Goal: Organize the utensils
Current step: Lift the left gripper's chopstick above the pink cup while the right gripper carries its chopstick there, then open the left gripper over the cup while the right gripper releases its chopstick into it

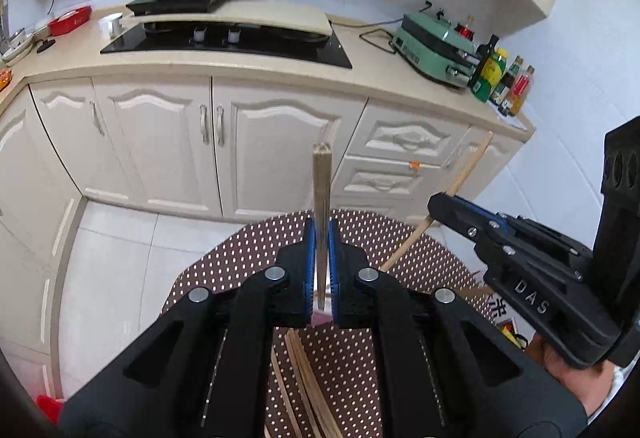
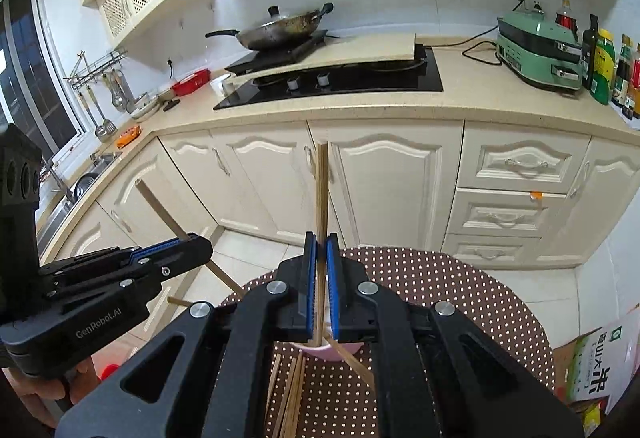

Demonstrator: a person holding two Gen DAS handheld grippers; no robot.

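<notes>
Chopsticks (image 1: pixel 321 205) clamped upright in left hand-held gripper (image 1: pixel 321 266), another pair (image 2: pixel 321 213) in right hand-held gripper (image 2: pixel 321 278), above pink cup (image 2: pixel 332 352) on dotted table (image 2: pixel 440 278). Mid-delivery, seemingly; next, lower tips into cup, then release. Loose chopsticks (image 2: pixel 292 398) remain.

Bright, even light; sharp; edges fisheye-bent, dark.
</notes>
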